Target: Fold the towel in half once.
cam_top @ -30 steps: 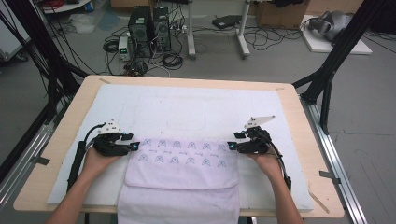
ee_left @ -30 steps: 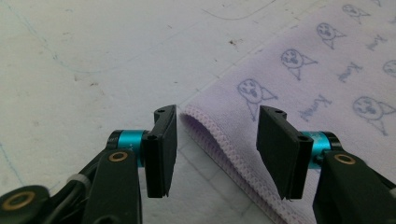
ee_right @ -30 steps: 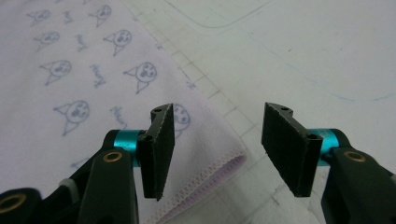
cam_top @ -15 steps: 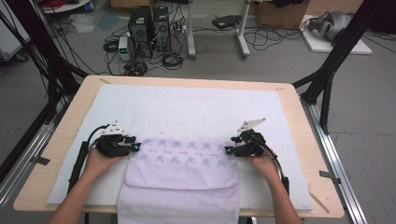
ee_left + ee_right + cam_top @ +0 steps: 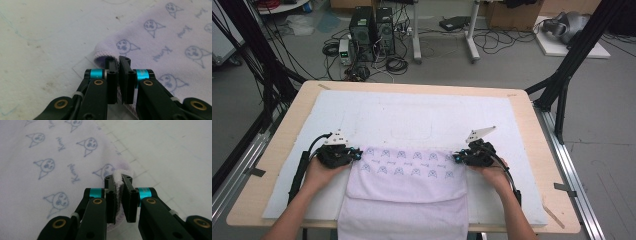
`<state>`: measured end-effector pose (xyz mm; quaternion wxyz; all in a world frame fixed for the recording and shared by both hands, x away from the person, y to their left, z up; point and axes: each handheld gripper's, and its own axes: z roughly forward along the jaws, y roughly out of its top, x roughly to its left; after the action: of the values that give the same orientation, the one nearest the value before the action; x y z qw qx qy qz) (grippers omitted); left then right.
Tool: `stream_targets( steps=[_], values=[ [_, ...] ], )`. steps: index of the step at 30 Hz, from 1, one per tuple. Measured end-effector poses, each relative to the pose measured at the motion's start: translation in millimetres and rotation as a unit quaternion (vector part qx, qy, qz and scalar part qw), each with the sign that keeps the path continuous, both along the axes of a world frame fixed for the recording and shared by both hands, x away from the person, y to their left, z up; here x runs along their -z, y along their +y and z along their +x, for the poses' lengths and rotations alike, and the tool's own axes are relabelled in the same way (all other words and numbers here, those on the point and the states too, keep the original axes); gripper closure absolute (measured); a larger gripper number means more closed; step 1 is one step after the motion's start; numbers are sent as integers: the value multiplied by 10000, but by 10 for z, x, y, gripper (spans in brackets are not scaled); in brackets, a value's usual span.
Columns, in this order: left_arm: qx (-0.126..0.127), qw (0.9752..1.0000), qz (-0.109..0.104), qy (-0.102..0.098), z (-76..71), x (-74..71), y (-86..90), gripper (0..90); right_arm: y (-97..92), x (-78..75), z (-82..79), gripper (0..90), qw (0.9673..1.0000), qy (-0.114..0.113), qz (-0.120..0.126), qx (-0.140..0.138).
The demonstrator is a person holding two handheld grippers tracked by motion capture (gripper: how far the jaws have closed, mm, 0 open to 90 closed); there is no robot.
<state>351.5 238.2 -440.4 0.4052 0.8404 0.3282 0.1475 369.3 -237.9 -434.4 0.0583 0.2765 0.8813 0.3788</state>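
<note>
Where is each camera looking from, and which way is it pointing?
High view: sits above the person's side, looking forward and down on the white-covered wooden table; forearms, left gripper and right gripper show.
Left gripper view: rides that gripper, looking along its black jaws, just closed on a corner of the lilac towel printed with cat faces.
Right gripper view: rides that gripper, jaws just closed on the other corner.
All three share the towel.
</note>
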Motion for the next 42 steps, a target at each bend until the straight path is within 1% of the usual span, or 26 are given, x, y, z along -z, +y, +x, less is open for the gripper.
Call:
stream_targets(
  steps=[3,6,9,11,12,14,16,18,20,21,22,23,25,26,27,28,30,31,32,33,35,36,37,38,40,42],
  values=[
    [-123,9999,16,-80,116,-105,-33,854,-55,-74,103,835,9998,-73,133,140],
    [-311,9991,-42,-271,267,-241,-69,856,-46,-203,241,838,9993,-224,-53,279],
    [-513,9977,-52,-447,501,-458,-113,857,-51,-415,446,840,9976,-466,-175,479],
    [-614,9968,-122,-489,655,-608,-121,857,-77,-540,558,842,9963,-567,-187,623],
    [-622,9967,-85,-521,727,-685,-134,857,-99,-625,634,843,9952,-663,-156,706],
    [-705,9952,-14,-677,852,-858,-173,858,-106,-773,746,844,9932,-787,-220,832],
    [-782,9934,-49,-841,955,-1065,-202,858,-95,-958,851,844,9910,-936,-295,913],
    [-859,9911,-40,-1016,1031,-1279,-216,858,-101,-1182,930,845,9883,-1146,-251,974],
    [-928,9885,-151,-1187,1062,-1453,-215,858,-110,-1396,992,845,9861,-1300,-235,1004],
    [-966,9872,-206,-1253,1063,-1497,-218,858,-110,-1490,1014,844,9855,-1339,-223,1023],
    [-985,9868,-201,-1269,1065,-1505,-216,857,-118,-1554,1034,843,9851,-1387,-166,1003],
    [-987,9880,-191,-1173,1077,-1468,-206,854,-123,-1576,1055,831,9853,-1358,-89,1033],
    [-1099,9886,-30,-1033,1091,-1358,-186,766,-124,-1507,1096,711,9868,-1219,-25,1068],
    [-1146,9893,-20,-905,1094,-1278,-152,678,-129,-1427,1116,649,9877,-1106,10,1109],
    [-1157,9902,-70,-785,1089,-1190,-109,643,-138,-1332,1123,636,9881,-1025,-13,1143],
    [-1167,9904,-106,-732,1072,-1096,-68,617,-148,-1232,1120,608,9890,-918,-17,1159],
    [-1173,9914,-156,-553,1027,-914,9,591,-169,-1043,1083,567,9902,-749,33,1180],
    [-1142,9920,-233,-480,999,-824,39,579,-175,-960,1052,556,9907,-669,82,1184],
    [-1097,9929,-197,-426,965,-746,62,575,-174,-880,1016,540,9912,-609,106,1167],
    [-1067,9933,-227,-393,924,-669,77,574,-166,-805,983,523,9921,-561,64,1116],
    [-973,9942,-302,-337,852,-549,83,573,-128,-686,948,485,9948,-251,-89,986],
    [-888,9952,-278,-304,803,-486,76,571,-110,-652,916,499,9949,-258,-160,965],
    [-800,9959,-311,-302,757,-431,62,571,-92,-603,849,505,9951,-373,-149,898],
    [-755,9961,-324,-308,735,-404,50,571,-83,-551,803,505,9957,-327,-30,867],
    [-555,9981,-235,-161,710,-364,0,564,-68,-477,741,508,9964,-260,-26,812],
    [-356,9992,-112,-169,682,-356,-85,560,-55,-398,662,515,9969,-234,-58,746]
  ],
)
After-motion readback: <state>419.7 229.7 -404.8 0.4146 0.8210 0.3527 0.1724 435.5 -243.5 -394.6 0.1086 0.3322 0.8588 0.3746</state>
